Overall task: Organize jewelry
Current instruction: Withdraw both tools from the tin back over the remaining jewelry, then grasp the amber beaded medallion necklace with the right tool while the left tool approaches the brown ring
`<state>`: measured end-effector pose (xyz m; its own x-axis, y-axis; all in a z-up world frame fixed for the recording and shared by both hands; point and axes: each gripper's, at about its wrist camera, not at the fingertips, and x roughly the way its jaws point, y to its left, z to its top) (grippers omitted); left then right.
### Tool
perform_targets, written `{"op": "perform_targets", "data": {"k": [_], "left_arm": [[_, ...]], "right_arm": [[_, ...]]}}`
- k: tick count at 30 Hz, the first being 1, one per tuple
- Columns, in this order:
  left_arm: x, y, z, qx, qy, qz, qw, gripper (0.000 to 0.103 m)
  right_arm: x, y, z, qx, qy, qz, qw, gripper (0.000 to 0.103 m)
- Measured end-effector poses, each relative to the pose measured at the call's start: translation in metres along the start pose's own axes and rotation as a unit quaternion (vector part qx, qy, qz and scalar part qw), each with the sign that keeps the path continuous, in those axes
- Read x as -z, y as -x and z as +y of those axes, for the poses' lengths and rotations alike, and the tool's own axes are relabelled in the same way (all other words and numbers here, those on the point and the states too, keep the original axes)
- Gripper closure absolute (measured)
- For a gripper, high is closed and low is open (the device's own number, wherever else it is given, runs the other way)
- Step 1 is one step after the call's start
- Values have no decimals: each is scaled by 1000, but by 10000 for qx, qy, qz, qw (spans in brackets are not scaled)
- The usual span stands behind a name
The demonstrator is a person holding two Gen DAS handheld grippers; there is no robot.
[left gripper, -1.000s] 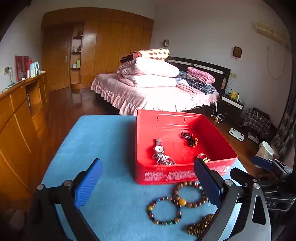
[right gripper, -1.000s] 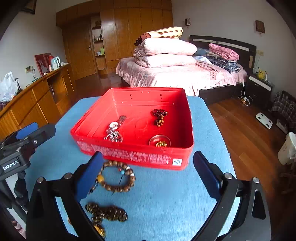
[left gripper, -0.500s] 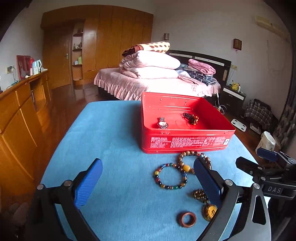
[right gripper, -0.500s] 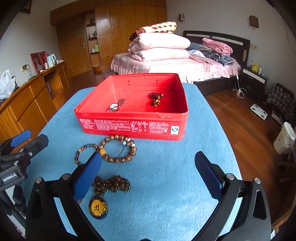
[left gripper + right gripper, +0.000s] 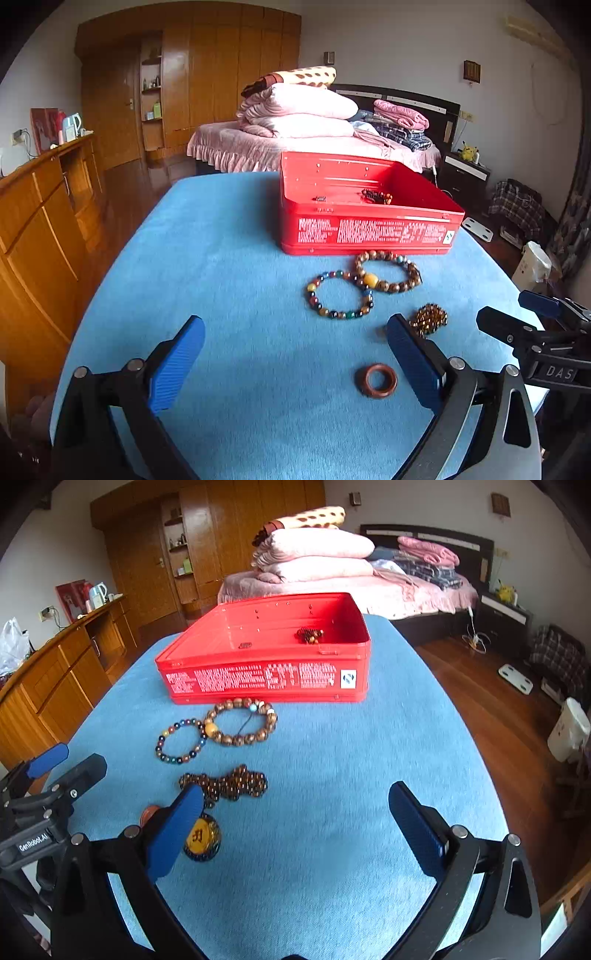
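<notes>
A red tin box (image 5: 369,229) (image 5: 266,675) stands on the blue table with a dark bead bracelet (image 5: 376,195) (image 5: 310,635) inside. In front of it lie a brown wooden bead bracelet (image 5: 388,271) (image 5: 240,725), a multicoloured bead bracelet (image 5: 338,299) (image 5: 181,740), a dark bead necklace (image 5: 428,319) (image 5: 229,786) with a yellow pendant (image 5: 202,837), and a brown ring (image 5: 376,380). My left gripper (image 5: 295,362) is open and empty, low over the near table. My right gripper (image 5: 295,827) is open and empty, its left finger beside the pendant.
The table's blue cloth (image 5: 221,258) ends close on the left and right. A wooden cabinet (image 5: 40,206) runs along the left. A bed (image 5: 295,144) with stacked bedding is behind the table. A white bin (image 5: 569,731) stands on the wooden floor at right.
Both grippers have pulled back and lowered away from the red box, so the ring and pendant came into view. Both stayed open and empty.
</notes>
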<state>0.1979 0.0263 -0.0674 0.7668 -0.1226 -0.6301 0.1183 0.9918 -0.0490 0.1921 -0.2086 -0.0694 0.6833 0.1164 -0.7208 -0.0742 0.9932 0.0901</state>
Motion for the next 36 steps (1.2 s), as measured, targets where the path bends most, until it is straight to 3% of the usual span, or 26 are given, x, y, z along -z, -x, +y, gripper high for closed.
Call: {"op": "perform_targets", "data": {"k": [16, 17, 20, 22, 27, 34, 36], "left_arm": [[31, 7, 7, -80, -87, 214, 9997, 6], [31, 7, 9, -88, -58, 212, 9997, 6], [32, 7, 18, -59, 69, 212, 9997, 6], [32, 7, 21, -38, 100, 228, 9997, 6], [32, 7, 24, -12, 91, 234, 9997, 6], [31, 4, 25, 58, 125, 276, 9995, 6], [31, 3, 26, 78, 147, 280, 9995, 6]], "right_arm": [[31, 4, 28, -431, 411, 191, 9980, 6], [31, 4, 31, -451, 467, 181, 9977, 8], [31, 1, 38, -504, 588, 263, 9966, 29], [31, -4, 41, -555, 604, 371, 9959, 29], [33, -11, 48, -620, 719, 528, 9941, 47], [34, -16, 58, -483, 914, 554, 9931, 57], [34, -17, 61, -517, 981, 570, 9922, 64]]}}
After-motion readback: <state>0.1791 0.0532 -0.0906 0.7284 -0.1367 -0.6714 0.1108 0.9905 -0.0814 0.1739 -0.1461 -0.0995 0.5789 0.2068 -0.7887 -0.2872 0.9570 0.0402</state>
